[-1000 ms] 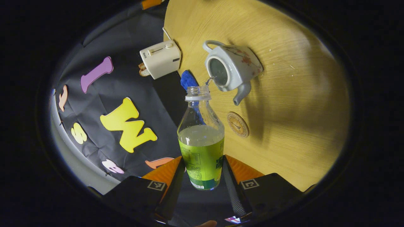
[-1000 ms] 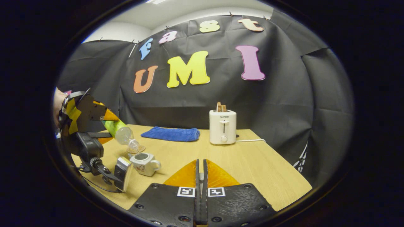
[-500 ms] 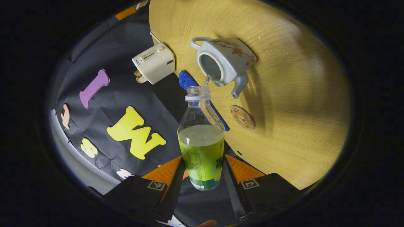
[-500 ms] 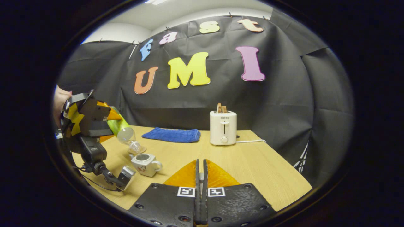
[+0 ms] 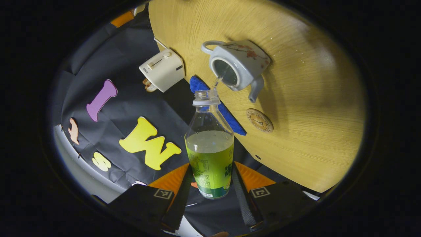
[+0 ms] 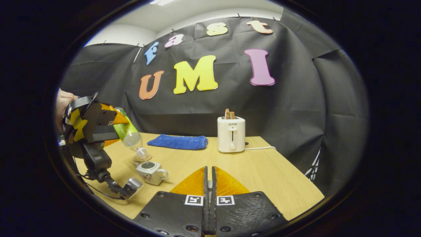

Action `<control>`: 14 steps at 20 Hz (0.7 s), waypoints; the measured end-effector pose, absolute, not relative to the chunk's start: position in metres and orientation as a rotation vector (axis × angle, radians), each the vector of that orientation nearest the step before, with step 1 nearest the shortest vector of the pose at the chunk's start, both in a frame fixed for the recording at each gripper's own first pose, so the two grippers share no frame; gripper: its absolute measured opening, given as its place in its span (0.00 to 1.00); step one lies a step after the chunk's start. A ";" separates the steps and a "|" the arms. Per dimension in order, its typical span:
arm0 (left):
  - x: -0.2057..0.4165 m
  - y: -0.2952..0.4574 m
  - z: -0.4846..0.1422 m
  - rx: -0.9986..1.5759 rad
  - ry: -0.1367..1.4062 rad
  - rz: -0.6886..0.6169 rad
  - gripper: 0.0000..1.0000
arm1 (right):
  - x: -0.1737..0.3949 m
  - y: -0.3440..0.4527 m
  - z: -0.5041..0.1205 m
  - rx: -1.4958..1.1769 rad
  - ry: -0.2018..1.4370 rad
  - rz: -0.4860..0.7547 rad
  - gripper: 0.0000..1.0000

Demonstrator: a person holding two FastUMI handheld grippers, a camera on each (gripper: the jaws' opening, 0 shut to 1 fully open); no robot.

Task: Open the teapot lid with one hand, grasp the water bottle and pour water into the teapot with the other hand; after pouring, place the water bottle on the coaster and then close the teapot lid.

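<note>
Above the teapot [image 5: 237,67] my left gripper [image 5: 210,184] hangs tilted, its jaws pinching the water bottle [image 5: 210,148] by the lower, labelled part of its body; the bottle's long axis runs from the jaws straight out to the neck, and the neck's mouth sits just short of the teapot's open top, with a thin stream crossing the small gap into the opening. That one line-up, mouth over opening, is what I judge the pour to depend on (the bottle looks about half full, so there is liquid left to give).

Beside the teapot, on its spout side, lies the coaster [image 5: 260,120], bare and apart from it; my left gripper is plainly the nearer one to it, so righting the bottle and setting it down there should be a short swing, provided I clear the spout.

Beyond the teapot, toward the wall, lie the blue cloth [image 6: 178,142] and the toaster [image 6: 231,134], both well apart from it; the table [image 6: 263,171] on the handle side lies open.

Well off to the handle side of the teapot, my right gripper [image 6: 209,184] points at the wall with its jaws pressed together; I cannot tell whether the lid is caught between them, and I cannot make it out lying anywhere, so closing will need that settled first.
</note>
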State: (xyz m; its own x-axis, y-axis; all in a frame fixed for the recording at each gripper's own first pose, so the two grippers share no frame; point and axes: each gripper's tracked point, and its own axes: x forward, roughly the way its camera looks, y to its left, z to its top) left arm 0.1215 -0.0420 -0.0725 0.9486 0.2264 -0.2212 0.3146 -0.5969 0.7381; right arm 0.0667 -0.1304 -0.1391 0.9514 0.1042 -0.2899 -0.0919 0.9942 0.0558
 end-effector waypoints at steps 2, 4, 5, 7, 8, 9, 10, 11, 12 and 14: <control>0.122 -0.045 -0.070 2.249 0.357 -0.117 0.71 | 0.066 -0.130 -0.139 0.042 0.296 0.100 0.00; 0.121 -0.045 -0.069 2.253 0.353 -0.112 0.71 | 0.066 -0.131 -0.138 0.044 0.295 0.100 0.00; 0.121 -0.046 -0.070 2.256 0.350 -0.115 0.71 | 0.066 -0.131 -0.138 0.045 0.295 0.100 0.00; 0.122 -0.048 -0.069 2.268 0.343 -0.124 0.71 | 0.067 -0.131 -0.138 0.046 0.294 0.099 0.00; 0.122 -0.048 -0.068 2.268 0.345 -0.124 0.71 | 0.067 -0.131 -0.138 0.046 0.294 0.099 0.00; 0.123 -0.048 -0.069 2.266 0.349 -0.125 0.71 | 0.067 -0.132 -0.138 0.046 0.294 0.099 0.00; 0.123 -0.047 -0.069 2.264 0.352 -0.127 0.71 | 0.067 -0.131 -0.138 0.046 0.293 0.099 0.00; 0.123 -0.046 -0.068 2.264 0.353 -0.124 0.71 | 0.067 -0.131 -0.138 0.045 0.293 0.100 0.00; 0.123 -0.046 -0.068 2.262 0.356 -0.126 0.68 | 0.067 -0.130 -0.138 0.045 0.294 0.099 0.00; 0.124 -0.047 -0.068 2.261 0.354 -0.128 0.71 | 0.067 -0.131 -0.138 0.045 0.295 0.099 0.00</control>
State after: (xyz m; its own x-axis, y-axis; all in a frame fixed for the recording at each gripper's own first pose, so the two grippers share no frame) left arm 0.1239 -0.0469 -0.0676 0.9552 0.2107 -0.2077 0.2949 -0.6210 0.7263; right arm 0.0667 -0.1310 -0.1384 0.9520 0.1041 -0.2879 -0.0908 0.9941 0.0592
